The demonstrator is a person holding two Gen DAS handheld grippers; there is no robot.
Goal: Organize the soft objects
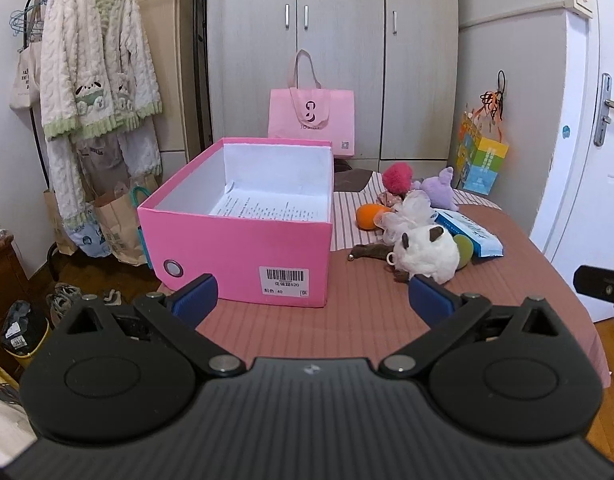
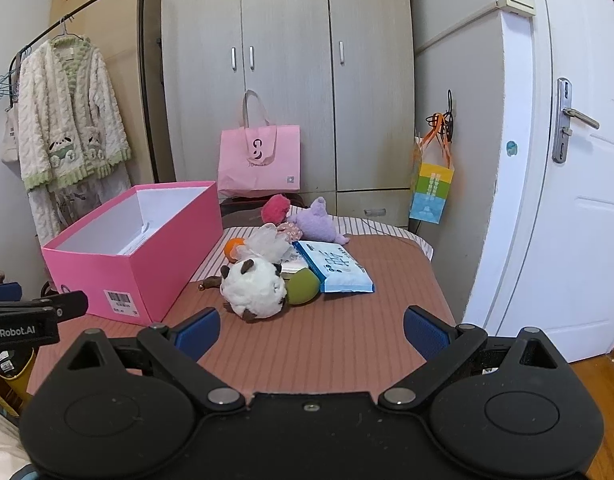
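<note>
An open pink box [image 1: 243, 240] [image 2: 119, 268] stands on the left of the table, holding only a printed sheet. To its right lies a heap of soft things: a white plush with brown horns [image 1: 425, 254] [image 2: 253, 288], a green ball [image 2: 303, 286], an orange ball [image 1: 367, 216], a white mesh puff [image 2: 269, 242], a purple plush [image 1: 439, 188] [image 2: 317, 220], a pink pompom [image 1: 397, 178] [image 2: 277, 206] and a blue tissue pack [image 1: 473, 232] [image 2: 335, 266]. My left gripper [image 1: 313, 300] hangs open before the box. My right gripper [image 2: 311, 330] hangs open before the heap, holding nothing.
The table [image 2: 327, 344] has a pinkish striped cloth. A pink tote bag [image 2: 261, 160] stands behind it against the grey wardrobe [image 2: 287, 60]. A colourful gift bag [image 2: 431, 188] hangs at right near the white door [image 2: 579, 160]. A rack with a fluffy robe [image 1: 95, 64] stands at left.
</note>
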